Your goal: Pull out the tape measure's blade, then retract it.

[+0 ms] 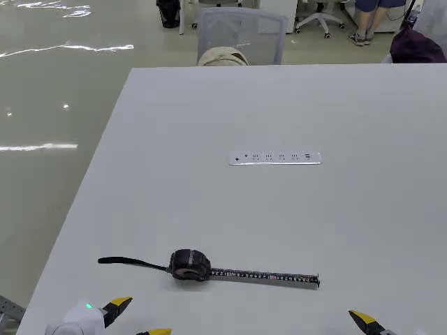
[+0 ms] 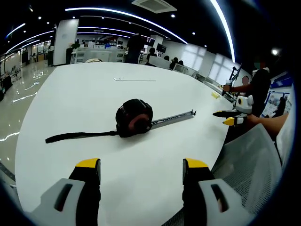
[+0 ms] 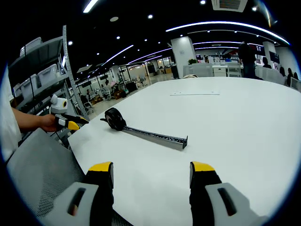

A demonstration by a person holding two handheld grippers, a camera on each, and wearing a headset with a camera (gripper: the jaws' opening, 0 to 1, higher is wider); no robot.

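Note:
A black tape measure (image 1: 189,265) lies on the white table (image 1: 279,112) near its front edge. Its blade (image 1: 265,277) is pulled out to the right, flat on the table, and a black strap (image 1: 129,262) trails left. My left gripper (image 1: 140,318) is open just in front of the case (image 2: 134,117), touching nothing. My right gripper (image 3: 151,169) is open in front of the blade's end hook (image 3: 184,140), a short gap away. The tape measure (image 3: 114,118) lies further left in that view, with the left gripper (image 3: 70,122) beyond it.
A white power strip (image 1: 274,158) lies in the middle of the table. A grey chair (image 1: 241,35) stands at the far edge. People sit further back. The table edge (image 1: 77,209) drops to the floor on the left.

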